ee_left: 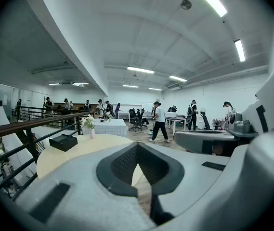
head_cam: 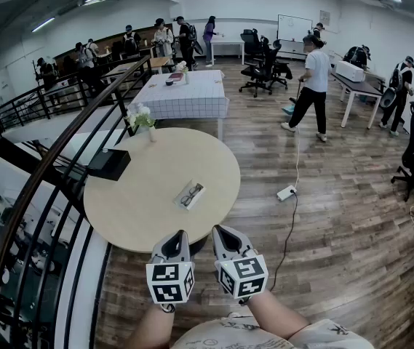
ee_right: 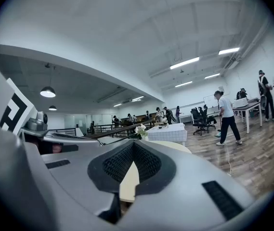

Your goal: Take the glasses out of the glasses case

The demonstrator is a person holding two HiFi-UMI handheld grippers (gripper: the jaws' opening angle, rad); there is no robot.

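Note:
A white glasses case (head_cam: 190,195) lies open on the round beige table (head_cam: 130,213), with dark glasses inside it. Both grippers hang side by side just off the table's near edge, short of the case and pointing towards it. The left gripper (head_cam: 178,238) has its jaws together at the tips with nothing between them, as its own view shows (ee_left: 137,146). The right gripper (head_cam: 220,234) is shut and empty in the same way (ee_right: 133,145). The case does not show in either gripper view.
A black box (head_cam: 109,164) sits at the table's left edge and a small vase of flowers (head_cam: 143,119) at its far edge. A dark railing (head_cam: 61,158) runs along the left. Beyond stand a checked-cloth table (head_cam: 181,93), office chairs and people; a power strip (head_cam: 287,193) lies on the floor.

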